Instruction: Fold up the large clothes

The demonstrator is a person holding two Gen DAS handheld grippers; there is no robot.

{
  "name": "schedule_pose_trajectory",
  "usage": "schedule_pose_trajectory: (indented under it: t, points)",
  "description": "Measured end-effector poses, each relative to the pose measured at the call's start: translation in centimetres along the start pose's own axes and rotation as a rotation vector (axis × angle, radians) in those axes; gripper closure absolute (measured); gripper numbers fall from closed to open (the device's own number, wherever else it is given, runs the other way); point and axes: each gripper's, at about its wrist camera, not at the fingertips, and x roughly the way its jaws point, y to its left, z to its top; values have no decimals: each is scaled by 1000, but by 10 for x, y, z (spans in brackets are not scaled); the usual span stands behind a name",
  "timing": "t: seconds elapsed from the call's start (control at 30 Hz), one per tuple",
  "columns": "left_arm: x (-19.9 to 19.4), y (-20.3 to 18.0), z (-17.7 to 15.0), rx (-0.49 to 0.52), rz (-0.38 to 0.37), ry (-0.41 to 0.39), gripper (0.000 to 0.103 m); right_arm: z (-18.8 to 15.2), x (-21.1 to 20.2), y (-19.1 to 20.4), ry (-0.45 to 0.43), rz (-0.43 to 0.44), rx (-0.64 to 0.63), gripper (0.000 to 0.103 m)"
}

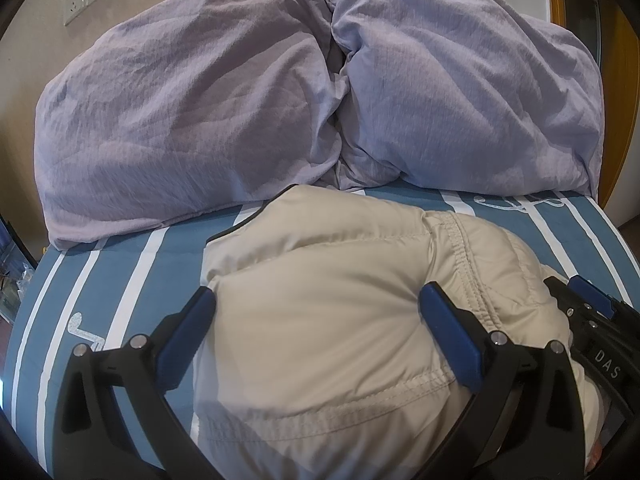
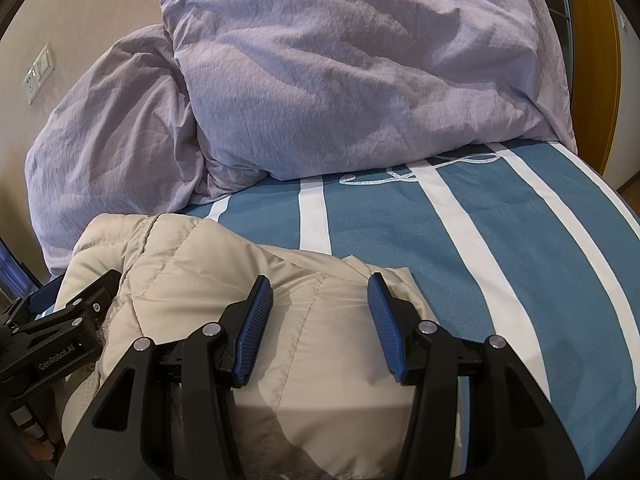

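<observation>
A beige quilted puffer jacket lies bunched on the blue and white striped bed sheet. My left gripper is open, its blue pads spread wide over the jacket's puffy body, holding nothing. My right gripper is open over the jacket near its right edge, with no fabric between the pads. The right gripper also shows at the right edge of the left wrist view, and the left gripper shows at the left of the right wrist view.
A crumpled lilac duvet and lilac pillow are piled at the far side of the bed against the wall. The striped sheet lies bare to the right of the jacket. A wooden door frame stands at far right.
</observation>
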Motion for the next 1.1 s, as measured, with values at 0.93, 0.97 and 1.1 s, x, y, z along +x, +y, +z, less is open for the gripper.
schedule_pose_trajectory:
  t: [0.93, 0.97, 1.1]
  points:
    - [-66, 62, -24, -54, -117, -11, 2, 2, -61, -38, 113, 33, 29, 10]
    - [-70, 65, -26, -43, -120, -15, 2, 0, -62, -43, 131, 57, 42, 10]
    - [-76, 80, -40, -40, -164, 6, 2, -6, -64, -54, 202, 147, 81, 9]
